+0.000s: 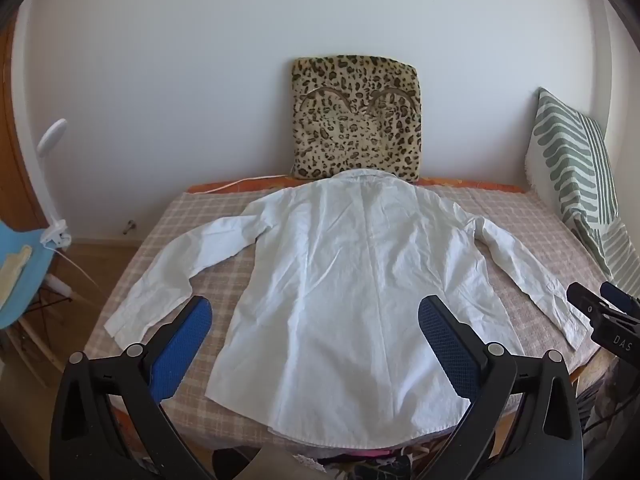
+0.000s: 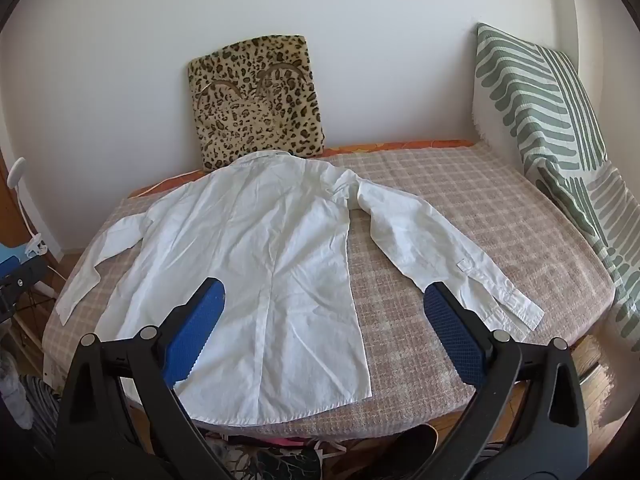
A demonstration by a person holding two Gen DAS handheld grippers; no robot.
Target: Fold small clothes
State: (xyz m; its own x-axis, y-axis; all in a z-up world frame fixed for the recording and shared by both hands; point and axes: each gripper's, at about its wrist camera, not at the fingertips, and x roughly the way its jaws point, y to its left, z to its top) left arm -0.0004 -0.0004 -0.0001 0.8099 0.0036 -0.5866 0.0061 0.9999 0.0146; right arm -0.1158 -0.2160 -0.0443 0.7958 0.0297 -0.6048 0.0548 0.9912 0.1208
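My left gripper [image 1: 316, 336] is nearest, its blue-padded jaws spread as wide as they go, hanging above the lower half of a white shirt [image 1: 352, 280] and holding nothing. My right gripper [image 2: 324, 332] is just the same: jaws wide apart, empty, hovering over the shirt's right side and the bare cover beside it.

The shirt lies flat, back side up, on a bed with a checked cover [image 2: 460, 200], hem toward me, collar at the far end, both long sleeves angled outward and down. It looks like thin, creased cotton: I judge it light, soft and floppy, likely to sag wherever it is not held. The sensible holds seem to be the right cuff [image 2: 516, 308] and the left cuff [image 1: 128, 320], or the hem corners, pinching one layer at an edge.

The only writing I can read is "DAS" on the other gripper's body, seen from my left camera.

Farther off, a leopard-print cushion [image 1: 356, 116] leans on the wall, and a green striped pillow [image 2: 536, 108] stands to the right.
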